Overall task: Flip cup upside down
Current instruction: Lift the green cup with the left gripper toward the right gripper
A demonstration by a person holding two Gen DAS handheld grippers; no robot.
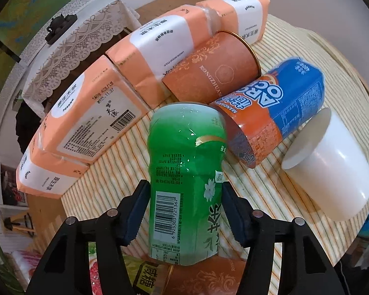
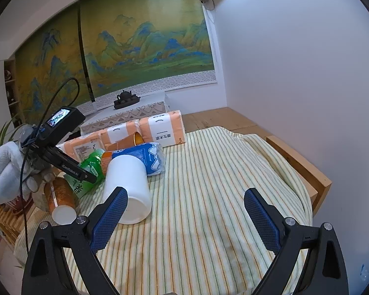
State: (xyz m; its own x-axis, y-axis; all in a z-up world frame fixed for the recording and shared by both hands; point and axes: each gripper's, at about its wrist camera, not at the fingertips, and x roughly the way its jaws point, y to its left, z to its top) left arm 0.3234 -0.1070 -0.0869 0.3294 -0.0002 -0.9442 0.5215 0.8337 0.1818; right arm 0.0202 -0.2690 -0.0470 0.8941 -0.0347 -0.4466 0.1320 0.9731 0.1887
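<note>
Three cups [image 1: 275,108] and tissue packs [image 1: 91,125] crowd the gripped green cup [image 1: 187,172].

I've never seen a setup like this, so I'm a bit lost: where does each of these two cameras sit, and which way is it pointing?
Left wrist view: sits on the left gripper, looking along its fingers, which clamp the green cup; beyond lie tissue packs.
Right wrist view: sits on the right gripper, open over the striped cloth, facing the wall painting; the gloved left hand shows.
Shared: green cup, white cup, blue cookie pack, tissue packs.
</note>
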